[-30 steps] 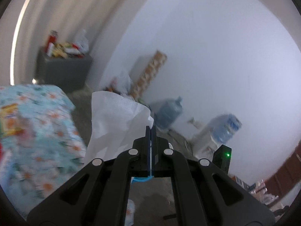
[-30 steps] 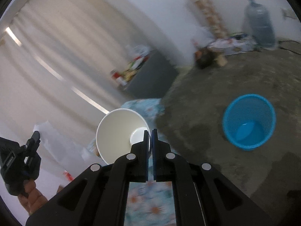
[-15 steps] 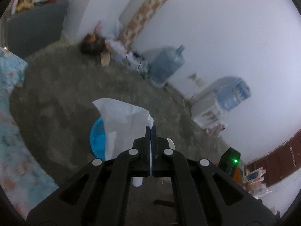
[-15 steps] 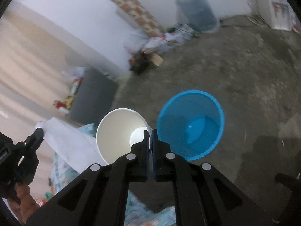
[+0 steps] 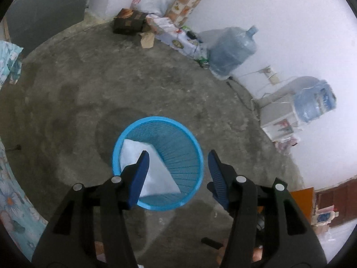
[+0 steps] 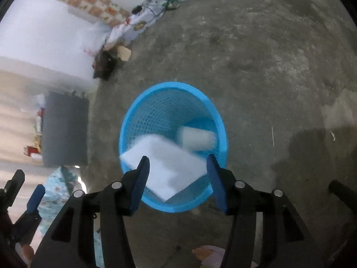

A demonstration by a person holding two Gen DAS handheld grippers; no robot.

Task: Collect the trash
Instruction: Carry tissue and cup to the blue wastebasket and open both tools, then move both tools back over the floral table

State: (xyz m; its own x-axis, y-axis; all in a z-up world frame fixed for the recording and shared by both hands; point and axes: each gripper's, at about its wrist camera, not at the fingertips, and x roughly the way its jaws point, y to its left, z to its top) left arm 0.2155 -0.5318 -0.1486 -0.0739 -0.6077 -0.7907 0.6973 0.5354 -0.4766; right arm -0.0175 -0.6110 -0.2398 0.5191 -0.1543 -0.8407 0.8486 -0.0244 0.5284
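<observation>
I am looking down along both tools at a blue mesh bin (image 5: 176, 134) standing upright on the bare concrete floor (image 5: 89, 93). My left tool (image 5: 177, 164) is hanging just above the bin's near rim with its blue pads spread well apart, having just opened, and nothing is sitting between them. Below it, a white sheet of paper (image 5: 156, 169) is lying slanted inside the bin, one edge leaning up the near-left wall. My right tool (image 6: 177, 168) is likewise standing apart over the same bin (image 6: 169, 102), its jaws having just opened, and they are gripping nothing. From this side the white sheet (image 6: 169, 167) is showing blurred, tilted across the near part of the bin, and a white paper cup (image 6: 196, 137) is lying on its side deeper in, towards the right wall, also blurred. I cannot tell whether either piece is resting on the bottom.

Along the wall beyond, a large water jug (image 5: 232, 49) is standing on the floor beside a heap of printed bags (image 5: 176, 38), and a second jug (image 5: 314, 102) is sitting on a white dispenser (image 5: 281, 120). The left tool (image 6: 33, 197) is also peeking into the right view's lower left corner.
</observation>
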